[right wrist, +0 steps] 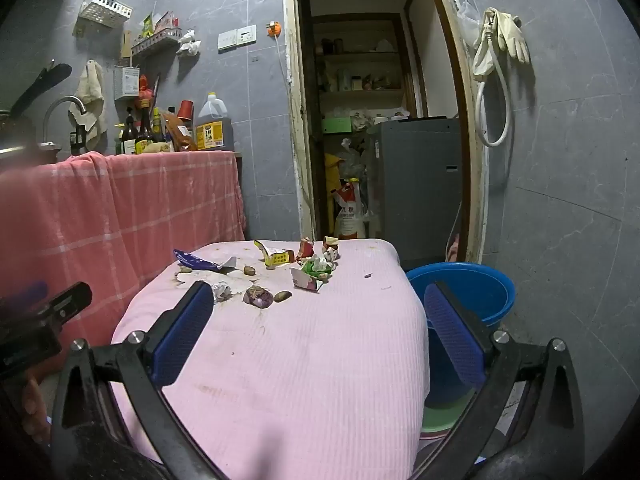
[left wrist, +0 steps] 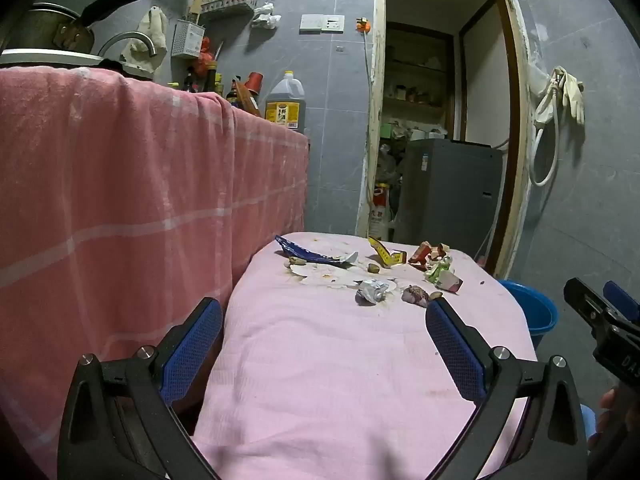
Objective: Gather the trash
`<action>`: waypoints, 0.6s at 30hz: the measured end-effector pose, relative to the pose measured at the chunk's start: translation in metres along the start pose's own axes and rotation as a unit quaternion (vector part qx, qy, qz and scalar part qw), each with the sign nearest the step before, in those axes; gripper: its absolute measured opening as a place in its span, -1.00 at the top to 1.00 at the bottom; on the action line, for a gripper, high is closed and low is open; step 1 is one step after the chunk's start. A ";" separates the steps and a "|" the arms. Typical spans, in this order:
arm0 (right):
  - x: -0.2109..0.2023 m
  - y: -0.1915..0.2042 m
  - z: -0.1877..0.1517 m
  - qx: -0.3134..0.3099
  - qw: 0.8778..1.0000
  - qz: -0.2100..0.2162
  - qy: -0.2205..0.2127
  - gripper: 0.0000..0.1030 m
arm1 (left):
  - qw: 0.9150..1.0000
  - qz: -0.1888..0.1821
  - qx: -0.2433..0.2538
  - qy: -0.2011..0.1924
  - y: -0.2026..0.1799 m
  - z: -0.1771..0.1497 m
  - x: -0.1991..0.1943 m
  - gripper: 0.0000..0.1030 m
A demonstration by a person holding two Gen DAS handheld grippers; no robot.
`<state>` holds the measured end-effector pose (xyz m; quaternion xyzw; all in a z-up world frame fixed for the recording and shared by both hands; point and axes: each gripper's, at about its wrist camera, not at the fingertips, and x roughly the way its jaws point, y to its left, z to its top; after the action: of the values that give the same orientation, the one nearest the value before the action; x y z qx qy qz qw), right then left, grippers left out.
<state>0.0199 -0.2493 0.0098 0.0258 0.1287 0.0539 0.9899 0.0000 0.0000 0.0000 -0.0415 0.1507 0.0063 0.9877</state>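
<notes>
I see both tools spread wide, empty: left tool [left wrist: 324, 344] and right tool [right wrist: 320, 328] hover over the near edge of the pink-covered counter [left wrist: 340, 380]. Trash [left wrist: 372, 270] lies scattered along the far edge (wrappers, crumpled paper). Blue bucket [right wrist: 476, 292] stands beside the right edge.

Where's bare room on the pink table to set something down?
The near half of the pink table is bare, from the near edge to the purple scrap. The right strip beside the blue bucket is free. The far end is crowded with wrappers.
</notes>
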 end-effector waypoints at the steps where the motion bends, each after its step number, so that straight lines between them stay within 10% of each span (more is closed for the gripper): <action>1: 0.000 0.000 0.000 0.000 1.000 0.000 0.000 -1.00 | 1.000 0.000 -0.001 -0.001 0.000 0.000 0.000 -0.94; 18: 0.000 0.002 0.000 0.000 1.000 -0.001 -0.001 -1.00 | 1.000 -0.001 -0.005 0.012 0.001 0.001 0.003 -0.94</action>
<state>0.0201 -0.2476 0.0094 0.0262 0.1278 0.0532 0.9900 0.0034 0.0013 -0.0001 -0.0469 0.1621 0.0052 0.9856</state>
